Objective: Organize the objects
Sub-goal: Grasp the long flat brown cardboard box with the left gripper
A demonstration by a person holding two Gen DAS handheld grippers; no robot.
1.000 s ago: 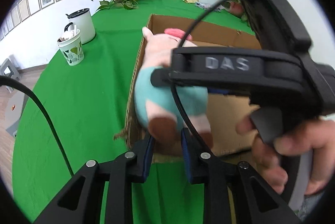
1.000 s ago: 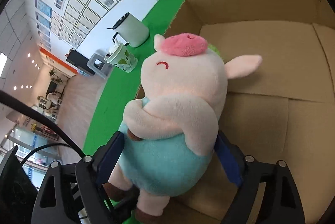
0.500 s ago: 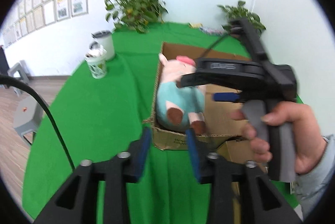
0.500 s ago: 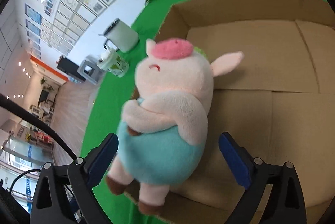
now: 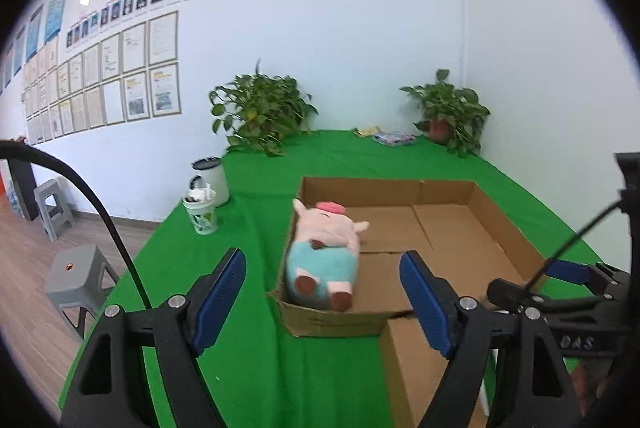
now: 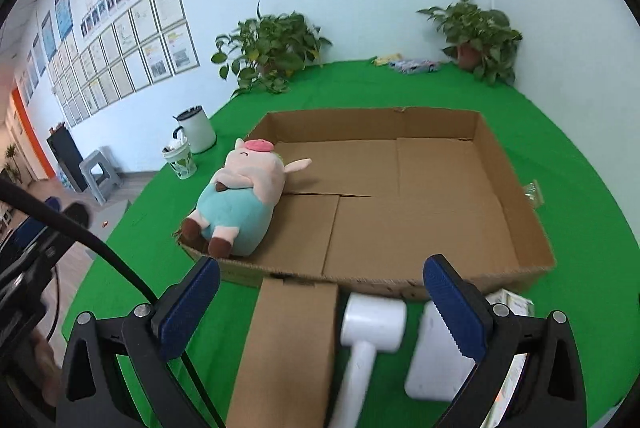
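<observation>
Right wrist view shows the pig (image 6: 236,206) lying on its side in the near-left corner of the box (image 6: 516,212), feet toward the low front wall, head toward the middle. Neither claw touches it. The right claw (image 6: 322,304) stands wide with nothing between its pads, held over the counter (image 6: 580,188) in front of the box; its jaws have just been opening and now look fully spread. The left claw (image 5: 322,298) is also wide and empty, its jaws having just been opening too, and in its own view the pig (image 5: 324,264) sits beyond the gap between the pads, well clear of them.

My worry is with what lies under the right claw. A white mallet (image 6: 370,336), a white block (image 6: 436,356) and a brown carton (image 6: 288,352) crowd together just outside the front wall. A claw coming down that wide could straddle two of them at once, or nudge the mallet head against the block and roll it aside. The mallet's handle looks thin and smooth, so a grip there may let the heavy head swing.

The pig rests against a low, frayed wall; anything dropped in beside it could tip it over the edge. The cable (image 6: 80,240) trailing near the left side could also snag on the box corner. Some small clear thing (image 6: 532,192) lies right of the box; I cannot tell what it is.
</observation>
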